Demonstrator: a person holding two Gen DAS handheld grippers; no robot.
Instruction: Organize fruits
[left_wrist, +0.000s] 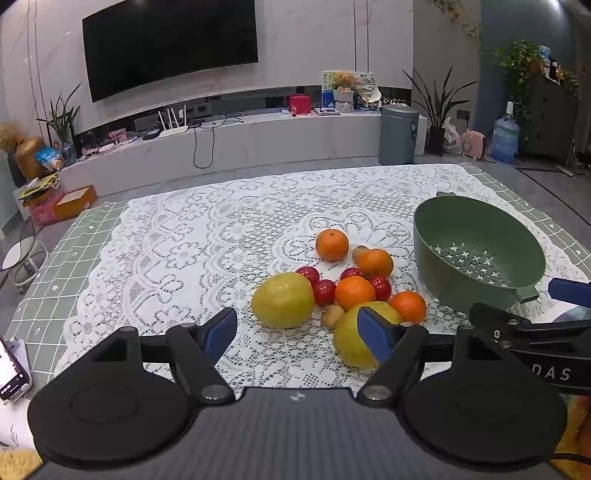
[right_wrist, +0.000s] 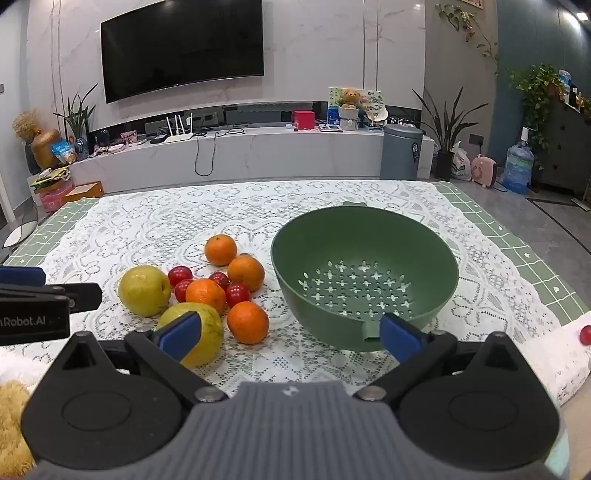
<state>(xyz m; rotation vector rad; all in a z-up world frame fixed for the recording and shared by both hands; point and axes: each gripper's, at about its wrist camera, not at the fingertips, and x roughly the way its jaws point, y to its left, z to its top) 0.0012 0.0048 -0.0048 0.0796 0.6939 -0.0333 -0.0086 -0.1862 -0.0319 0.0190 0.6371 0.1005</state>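
A pile of fruit lies on the lace tablecloth: two yellow-green pomelo-like fruits (left_wrist: 282, 300) (right_wrist: 207, 334), several oranges (left_wrist: 331, 244) (right_wrist: 247, 322), several small red fruits (left_wrist: 324, 291) (right_wrist: 238, 294) and small brown ones (left_wrist: 331, 315). An empty green colander bowl (right_wrist: 364, 273) stands right of the pile; it also shows in the left wrist view (left_wrist: 476, 254). My left gripper (left_wrist: 297, 334) is open and empty, just short of the pile. My right gripper (right_wrist: 290, 336) is open and empty, in front of the bowl and the nearest orange.
The table has a green checked cloth (left_wrist: 92, 236) under the lace. One red fruit (right_wrist: 585, 335) lies apart at the right edge. A phone (left_wrist: 11, 369) sits at the left. Behind the table are a TV wall, a low cabinet and a grey bin (right_wrist: 400, 151).
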